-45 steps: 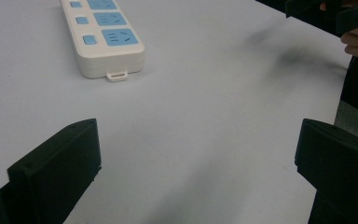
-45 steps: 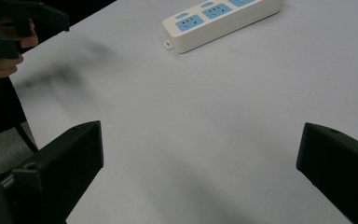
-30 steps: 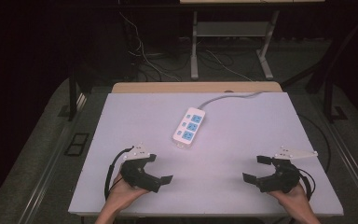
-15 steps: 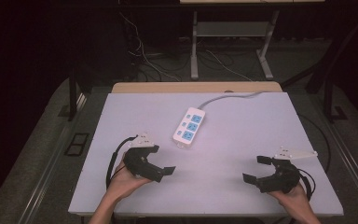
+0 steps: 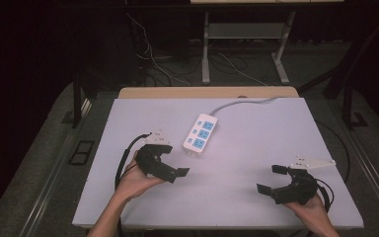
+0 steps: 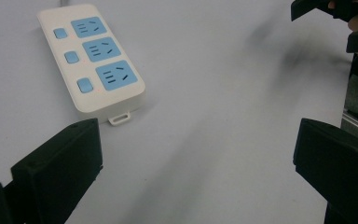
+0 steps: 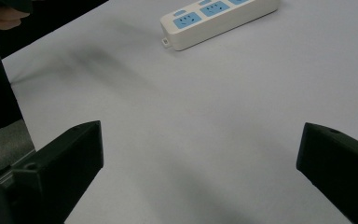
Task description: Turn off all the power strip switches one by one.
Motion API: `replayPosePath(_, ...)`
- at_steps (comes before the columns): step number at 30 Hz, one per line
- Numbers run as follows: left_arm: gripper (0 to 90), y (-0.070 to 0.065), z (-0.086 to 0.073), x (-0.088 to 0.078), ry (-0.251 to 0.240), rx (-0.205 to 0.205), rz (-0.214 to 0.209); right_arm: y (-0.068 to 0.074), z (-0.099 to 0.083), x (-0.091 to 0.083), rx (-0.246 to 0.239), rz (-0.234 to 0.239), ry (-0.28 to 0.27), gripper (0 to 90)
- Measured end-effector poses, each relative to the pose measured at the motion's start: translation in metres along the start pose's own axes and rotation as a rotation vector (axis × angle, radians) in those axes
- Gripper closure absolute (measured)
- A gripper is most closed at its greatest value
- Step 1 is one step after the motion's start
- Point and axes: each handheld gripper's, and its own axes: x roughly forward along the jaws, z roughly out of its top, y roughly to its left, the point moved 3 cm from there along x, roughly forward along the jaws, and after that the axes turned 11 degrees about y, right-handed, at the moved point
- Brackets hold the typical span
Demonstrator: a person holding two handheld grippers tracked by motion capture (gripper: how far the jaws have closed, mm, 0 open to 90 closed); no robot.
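While nothing is gripped yet, this is how it stands from where I watch:

Table: flat pale grey rectangular tabletop (image 5: 256, 148), bare but for one thing and the two tools.

Power strip: white plastic three-socket power strip with blue faces (image 5: 201, 132), lying flat a little behind the table's middle, its grey cord (image 5: 242, 102) running off the far edge; in the left gripper view it sits just ahead of the jaws, small hanging tab nearest.

Left gripper: black two-jaw gripper in the person's left hand (image 5: 170, 165), jaws spread wide, nothing between them, near the strip's near end but apart from it.

Right gripper: matching black gripper in the right hand (image 5: 270, 178), jaws likewise spread and empty, well apart from the strip, near the front right edge.

Doing it well: I'd judge the left should square its jaws to the strip's long sides before closing, keeping clear of the three switch buttons (image 6: 71, 57).

Writing: none readable; any marking on the casing is too small to tell.
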Motion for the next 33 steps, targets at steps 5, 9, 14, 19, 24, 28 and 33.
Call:
replayPosePath(5,0.1,0.004,0.008,0.001,0.014,0.008,0.002,0.000,0.000,-0.001,0.000,-0.003,-0.003,0.3)
replayPosePath(9,0.1,0.007,0.014,0.002,0.028,0.021,0.002,0.000,0.000,-0.001,0.000,-0.003,-0.003,0.3)
replayPosePath(14,0.1,0.011,0.022,0.004,0.042,0.033,0.005,-0.001,-0.001,-0.001,-0.002,-0.005,-0.003,0.3)
replayPosePath(19,0.1,0.015,0.030,0.004,0.055,0.046,0.007,-0.001,-0.001,-0.002,0.001,-0.007,-0.002,0.3)
replayPosePath(24,0.3,0.021,0.038,0.004,0.061,0.053,0.006,-0.001,-0.001,-0.002,0.000,-0.008,-0.002,0.3)
replayPosePath(28,0.6,0.025,0.042,0.005,0.066,0.055,0.011,-0.001,-0.001,-0.002,0.001,-0.010,-0.001,0.3)
replayPosePath(33,1.1,0.030,0.048,0.008,0.071,0.057,0.005,-0.001,-0.001,-0.002,0.002,-0.012,-0.002,0.3)
